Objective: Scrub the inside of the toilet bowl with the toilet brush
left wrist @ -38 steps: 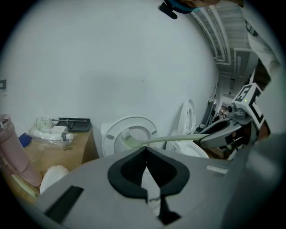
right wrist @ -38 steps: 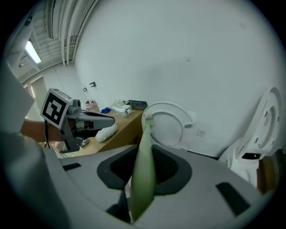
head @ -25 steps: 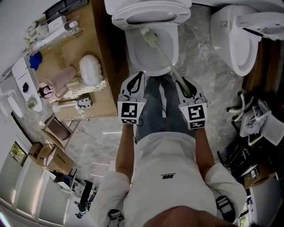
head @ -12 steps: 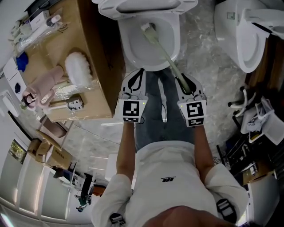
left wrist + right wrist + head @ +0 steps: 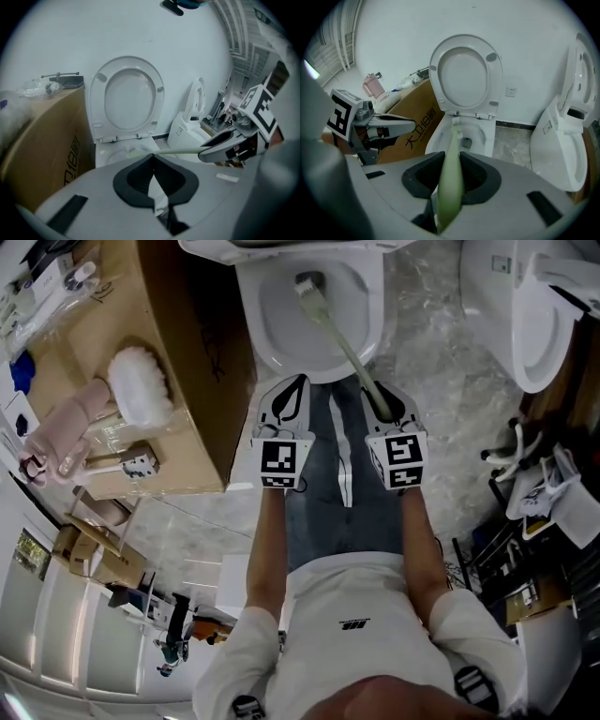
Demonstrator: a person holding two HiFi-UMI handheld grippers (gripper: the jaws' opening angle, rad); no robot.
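The right gripper (image 5: 382, 401) pinched the pale green handle of the toilet brush (image 5: 342, 338) between its jaws. Beside it, the left gripper (image 5: 287, 401) had its jaws pressed together on nothing. The brush slanted over the rim into the toilet bowl (image 5: 258, 343), its head toward the back. A cardboard box (image 5: 178, 352) stood just left of the toilet.
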